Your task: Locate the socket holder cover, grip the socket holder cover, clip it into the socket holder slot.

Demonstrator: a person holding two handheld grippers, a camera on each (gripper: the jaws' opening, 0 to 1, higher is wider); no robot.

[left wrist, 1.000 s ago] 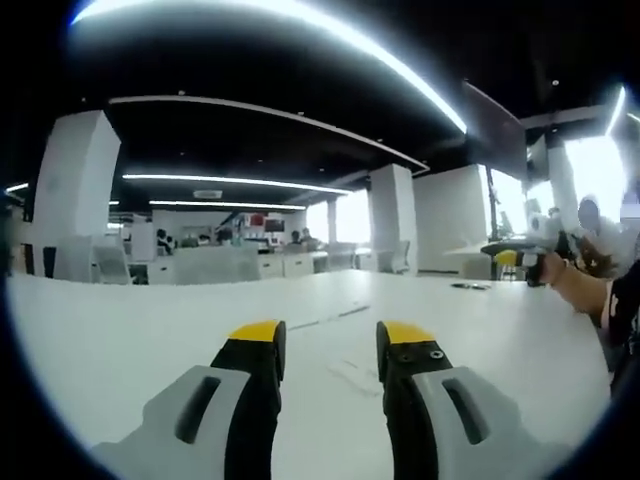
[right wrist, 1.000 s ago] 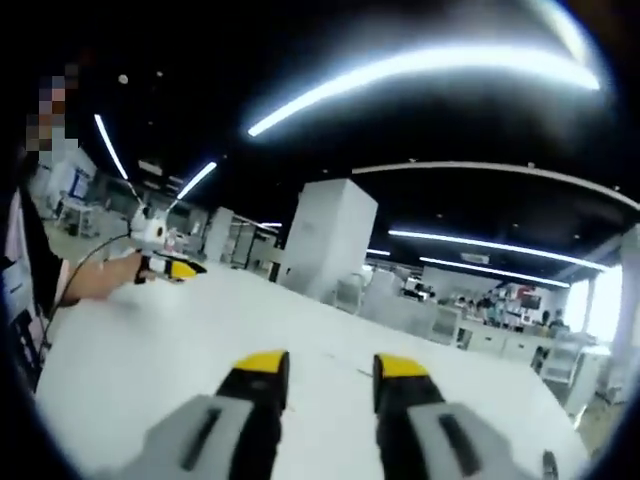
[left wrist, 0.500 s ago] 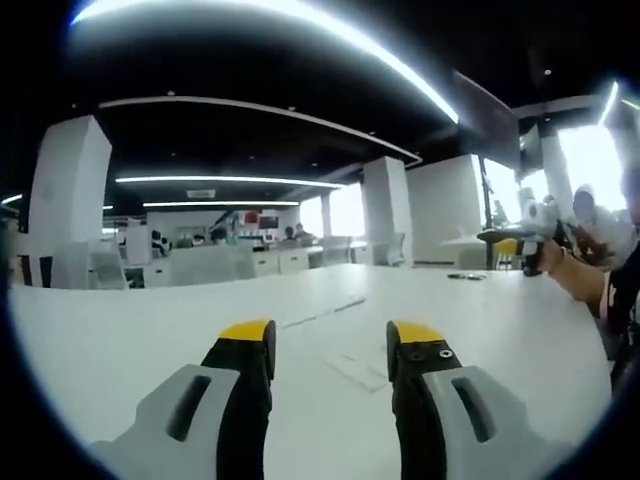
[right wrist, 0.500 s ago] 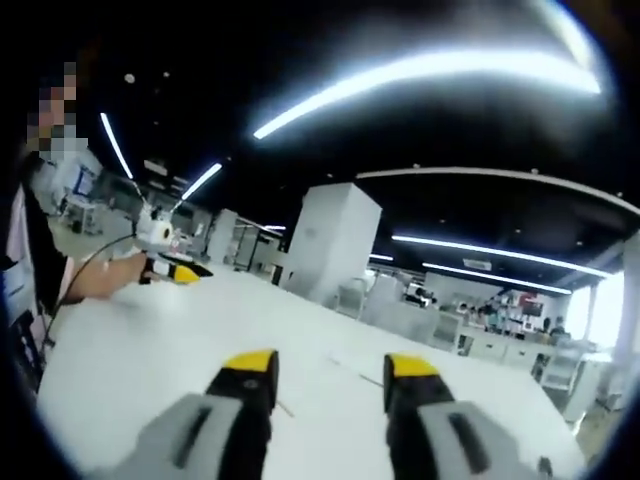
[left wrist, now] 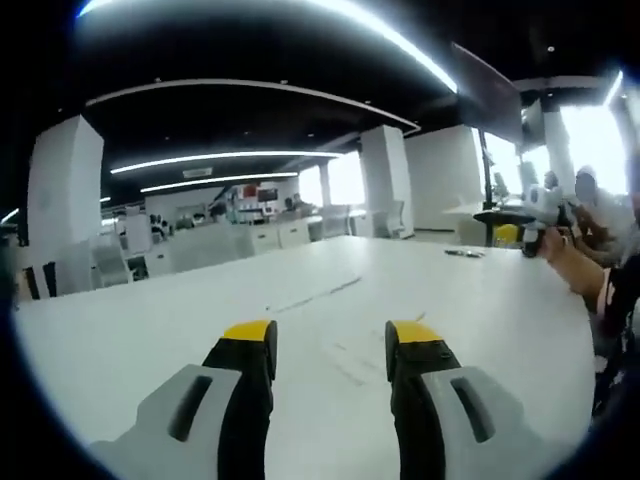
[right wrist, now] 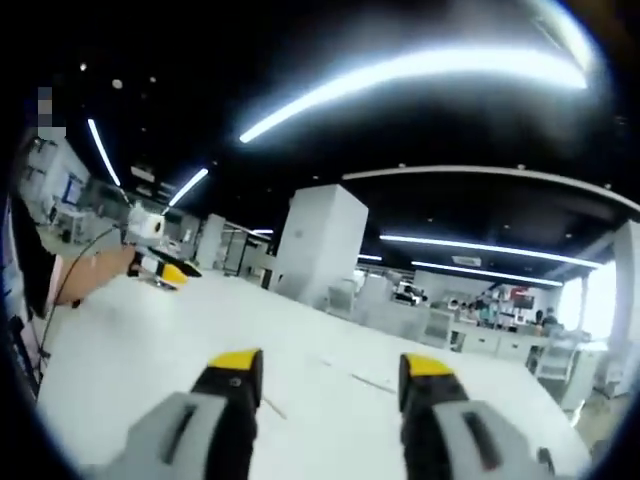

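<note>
Left gripper view: left gripper (left wrist: pixel 328 345) low over white desk (left wrist: pixel 150 330), yellow-tipped jaws spread apart with nothing between them. Ahead of the jaws, a thin seam line (left wrist: pixel 312 294) running across the desk. Far off to the right of the jaws, right gripper (left wrist: pixel 535 215) held up in a person's hand (left wrist: pixel 556 243), above the desk edge; small dark flat item (left wrist: pixel 462 253) on the desk just short of it, too small to tell whether socket holder cover or something else.

Right gripper view: right gripper (right wrist: pixel 330 375) above the same desk (right wrist: pixel 120 330), jaws parted wide and empty. Faint lines on the desk surface between and just beyond the tips. Far to the left of the jaws, left gripper (right wrist: pixel 165 270) with its yellow tip, held by a hand (right wrist: pixel 100 268), cable (right wrist: pixel 75 268) trailing from it. Socket holder cover not discernible among these.
</note>
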